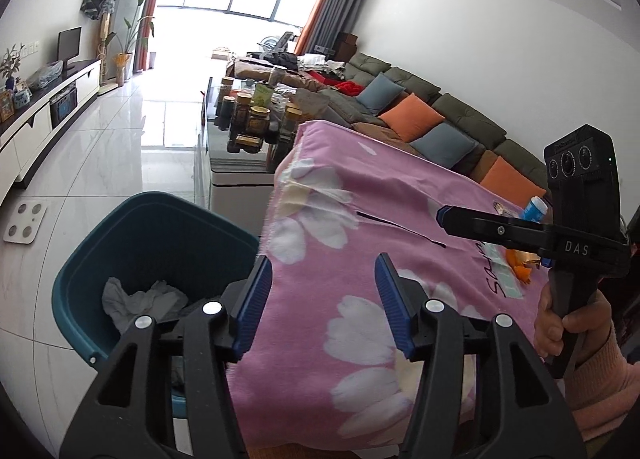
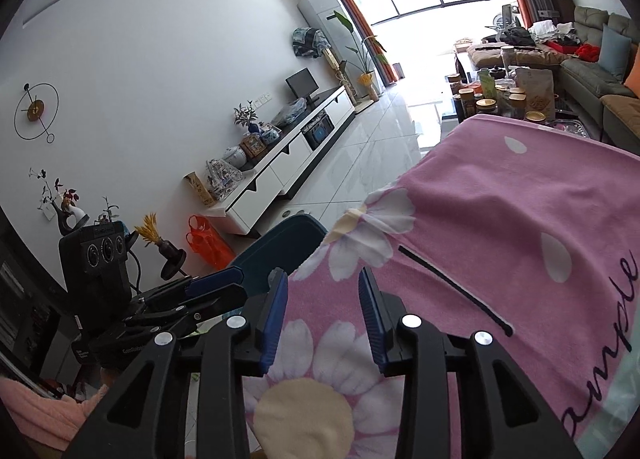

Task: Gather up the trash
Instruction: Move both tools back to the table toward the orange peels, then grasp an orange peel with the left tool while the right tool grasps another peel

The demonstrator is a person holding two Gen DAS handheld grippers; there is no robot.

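Observation:
A teal trash bin [image 1: 132,247] stands on the floor left of a table covered with a pink flowered cloth [image 1: 360,243]. Crumpled white paper [image 1: 136,299] lies inside the bin. My left gripper [image 1: 322,299] is open and empty over the cloth's left edge, beside the bin. My right gripper [image 2: 323,309] is open and empty above the cloth [image 2: 500,227]; it also shows in the left wrist view [image 1: 472,219]. Behind it on the cloth lie orange peel [image 1: 520,263] and a blue-white bottle [image 1: 534,209]. The bin's rim [image 2: 288,243] shows in the right wrist view, with the left gripper [image 2: 216,291] over it.
A low coffee table with several jars [image 1: 248,115] stands beyond the covered table. A sofa with cushions [image 1: 420,115] runs along the right wall. A white TV cabinet [image 1: 44,119] lines the left wall. A white scale [image 1: 24,223] lies on the tiled floor.

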